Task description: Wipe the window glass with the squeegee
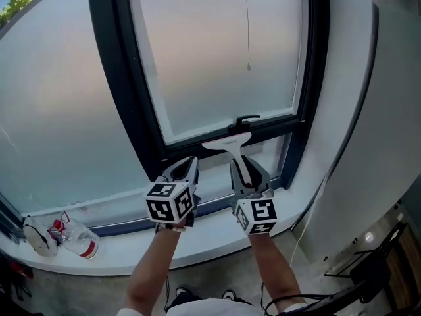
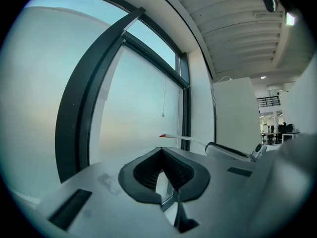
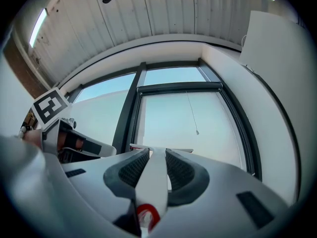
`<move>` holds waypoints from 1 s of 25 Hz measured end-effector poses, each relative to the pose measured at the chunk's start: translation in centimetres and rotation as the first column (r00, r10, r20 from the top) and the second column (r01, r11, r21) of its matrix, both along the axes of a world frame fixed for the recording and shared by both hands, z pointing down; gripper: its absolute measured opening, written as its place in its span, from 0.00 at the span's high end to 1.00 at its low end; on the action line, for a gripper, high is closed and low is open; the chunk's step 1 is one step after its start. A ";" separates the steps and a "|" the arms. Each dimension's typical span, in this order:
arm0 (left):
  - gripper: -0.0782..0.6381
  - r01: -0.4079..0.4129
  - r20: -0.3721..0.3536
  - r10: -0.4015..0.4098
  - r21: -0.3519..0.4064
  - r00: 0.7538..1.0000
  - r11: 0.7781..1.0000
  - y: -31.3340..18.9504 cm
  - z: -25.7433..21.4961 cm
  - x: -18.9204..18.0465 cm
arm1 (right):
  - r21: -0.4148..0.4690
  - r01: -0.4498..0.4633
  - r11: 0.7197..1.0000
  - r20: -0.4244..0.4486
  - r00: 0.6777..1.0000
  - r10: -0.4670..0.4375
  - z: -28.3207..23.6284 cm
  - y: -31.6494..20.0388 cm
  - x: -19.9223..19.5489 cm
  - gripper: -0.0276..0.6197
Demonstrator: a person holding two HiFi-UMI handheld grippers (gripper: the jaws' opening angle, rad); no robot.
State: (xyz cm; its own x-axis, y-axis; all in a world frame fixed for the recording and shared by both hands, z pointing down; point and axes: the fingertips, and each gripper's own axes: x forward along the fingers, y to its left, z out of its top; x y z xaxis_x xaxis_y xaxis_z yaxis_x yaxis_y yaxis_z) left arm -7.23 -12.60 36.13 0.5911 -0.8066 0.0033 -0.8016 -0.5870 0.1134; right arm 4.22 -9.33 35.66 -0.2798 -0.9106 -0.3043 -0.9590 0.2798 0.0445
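The white squeegee [image 1: 230, 143] points up at the lower edge of the frosted window glass [image 1: 217, 51], its T-shaped blade just under the black window handle [image 1: 247, 120]. My right gripper [image 1: 241, 165] is shut on the squeegee's handle [image 3: 152, 175], which runs between the pads, and the blade [image 3: 161, 149] shows past the tips. My left gripper [image 1: 189, 162] hangs beside it to the left, over the sill. Its jaws [image 2: 161, 150] meet at the tips with nothing between them. From the left gripper view the squeegee blade [image 2: 181, 138] and the right gripper [image 2: 230, 151] show at the right.
A dark window frame [image 1: 118, 78] borders the pane, and a pull cord [image 1: 248, 31] hangs in front of it. On the white sill [image 1: 138, 254] at the left lie a plastic bottle [image 1: 80, 239] and a crumpled bag [image 1: 38, 234]. A white wall [image 1: 368, 137] stands close on the right.
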 end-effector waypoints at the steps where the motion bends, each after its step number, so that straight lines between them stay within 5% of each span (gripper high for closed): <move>1: 0.89 -0.001 -0.003 0.001 0.005 1.000 1.000 -0.8 -0.3 -0.1 | 0.002 -0.008 1.000 -0.002 1.000 0.008 -0.1 -0.7 0.0 0.82; 14: 0.89 -0.170 -0.007 0.170 0.035 0.985 0.985 -10.9 -6.6 -1.2 | 0.114 -0.210 0.971 -0.019 0.977 0.213 -6.9 -9.2 -2.3 0.82; 25: 0.89 -0.229 -0.042 0.249 0.269 0.968 0.936 -14.8 -20.6 -9.2 | 0.323 -0.188 0.927 0.088 0.982 0.169 -21.5 -15.7 -10.1 0.82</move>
